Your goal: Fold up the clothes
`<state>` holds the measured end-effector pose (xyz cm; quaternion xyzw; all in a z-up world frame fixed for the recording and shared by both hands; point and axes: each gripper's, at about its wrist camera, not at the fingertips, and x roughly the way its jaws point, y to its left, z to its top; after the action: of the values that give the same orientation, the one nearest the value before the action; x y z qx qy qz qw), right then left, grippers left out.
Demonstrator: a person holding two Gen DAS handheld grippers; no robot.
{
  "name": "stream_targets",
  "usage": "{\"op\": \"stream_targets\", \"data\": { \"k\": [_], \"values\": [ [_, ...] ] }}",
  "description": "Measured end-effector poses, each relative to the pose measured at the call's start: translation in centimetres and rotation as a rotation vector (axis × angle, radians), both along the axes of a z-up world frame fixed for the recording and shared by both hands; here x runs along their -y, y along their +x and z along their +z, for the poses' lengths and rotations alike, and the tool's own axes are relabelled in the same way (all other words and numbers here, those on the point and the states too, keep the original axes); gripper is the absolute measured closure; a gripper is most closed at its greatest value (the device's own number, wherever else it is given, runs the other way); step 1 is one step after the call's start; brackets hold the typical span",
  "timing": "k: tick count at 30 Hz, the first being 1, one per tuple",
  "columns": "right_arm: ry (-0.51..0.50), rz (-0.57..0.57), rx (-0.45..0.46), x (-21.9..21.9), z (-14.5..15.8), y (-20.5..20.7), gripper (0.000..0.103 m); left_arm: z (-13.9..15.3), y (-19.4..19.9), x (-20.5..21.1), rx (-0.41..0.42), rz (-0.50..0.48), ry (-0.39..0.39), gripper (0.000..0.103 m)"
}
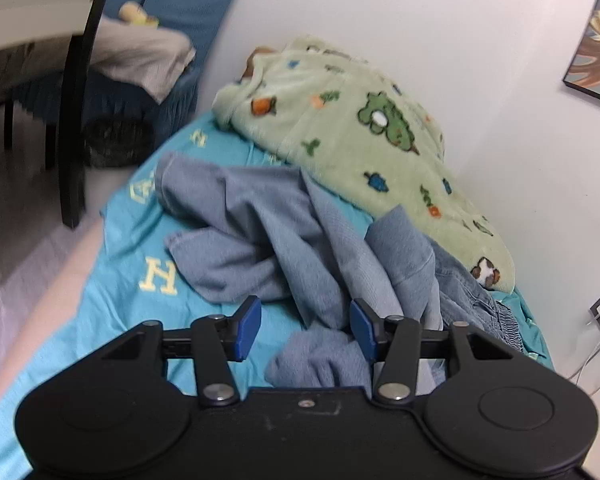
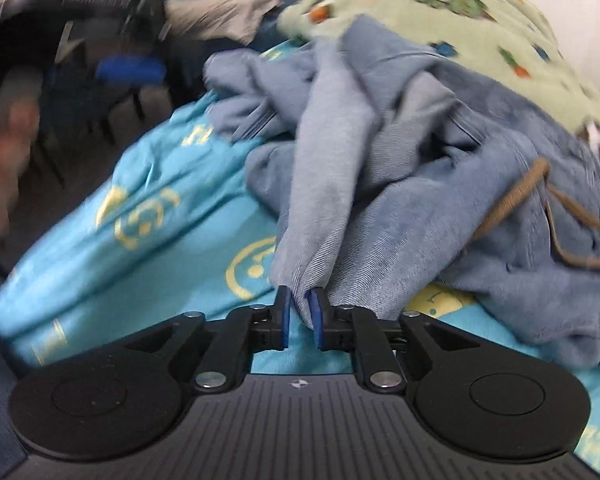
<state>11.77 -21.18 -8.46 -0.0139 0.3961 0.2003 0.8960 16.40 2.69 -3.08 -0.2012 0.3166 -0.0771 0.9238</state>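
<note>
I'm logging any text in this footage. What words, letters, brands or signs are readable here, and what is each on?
"H": pale yellow letter printed on the turquoise bedsheet, left wrist view.
Other yellow letters and round symbols on the sheet: cut off, creased or blurred, unreadable.
Blue sweatpants, green fleece blanket: pictures only, no text.
Right gripper emblem: too small to read.

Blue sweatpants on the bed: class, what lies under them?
Under the crumpled blue sweatpants lies the turquoise bedsheet with yellow prints. Behind them, against the wall, sits a green fleece blanket. Whatever the heap itself covers cannot be seen.
</note>
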Motion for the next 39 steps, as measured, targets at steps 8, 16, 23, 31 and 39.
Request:
{"op": "stream_targets", "data": {
  "k": [8,16,23,31,39],
  "values": [
    [0.306,-0.186,0.092,5.0,1.5,1.2,0.071,0.7,5.4,1.2,-0.055,0.031,-0.034,0.057],
    [0.332,-0.301,0.078,6.6,0.2,3.9,0.071,-0.3,16.9,3.4,-0.097,0.065,0.078,0.057],
    [0.344,-0.326,0.079,7.1,-0.6,5.1,0.071,-2.1,26.2,3.5,-0.147,0.124,0.102,0.057],
    [0.336,-0.306,0.072,6.8,-1.6,6.8,0.069,-4.2,32.2,4.9,-0.250,0.134,0.186,0.069],
    [0.349,-0.313,0.094,7.2,-1.7,6.6,0.069,-1.0,29.2,4.4,-0.168,0.166,0.204,0.102]
  ]
}}
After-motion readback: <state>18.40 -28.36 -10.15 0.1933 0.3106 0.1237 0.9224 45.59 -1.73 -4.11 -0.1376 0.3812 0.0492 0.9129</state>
